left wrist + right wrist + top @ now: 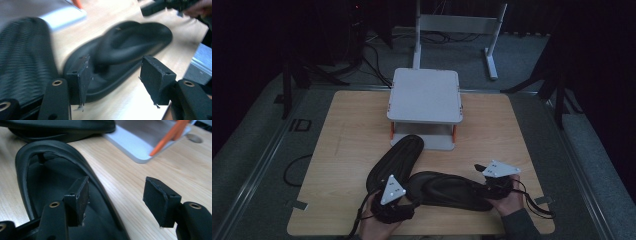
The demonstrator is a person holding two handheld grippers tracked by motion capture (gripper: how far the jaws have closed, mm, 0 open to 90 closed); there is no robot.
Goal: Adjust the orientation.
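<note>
On the near half of the wooden tabletop (pixel 347 130), the high view shows two black slippers: the left slipper (pixel 394 160) lies angled with its toe toward the grey two-tier rack (pixel 426 95), and the right slipper (pixel 452 190) lies crosswise along the near edge, its left end touching the left slipper's heel area. The left tool (pixel 396 204), in the person's left hand (pixel 377 225), sits at the junction of the two slippers; the right tool (pixel 492 181), in the right hand (pixel 507 200), sits at the right end of the right slipper. In the left gripper view, the left tool (pixel 115 75) stands with its jaws moderately apart, holding nothing; the right slipper (pixel 130 47) lies ahead and partly between the jaws, blurred, and whether the left jaw touches its rim cannot be told. The ribbed sole of the left slipper (pixel 22 57) lies at the left of this view. In the right gripper view, the right tool (pixel 117 197) has its jaws wide apart; the right slipper's (pixel 50 177) rim runs between them, one jaw over the footbed, the other over bare tabletop (pixel 140 175). The pads do not press on it. The rack's base (pixel 140 142) lies beyond.
</note>
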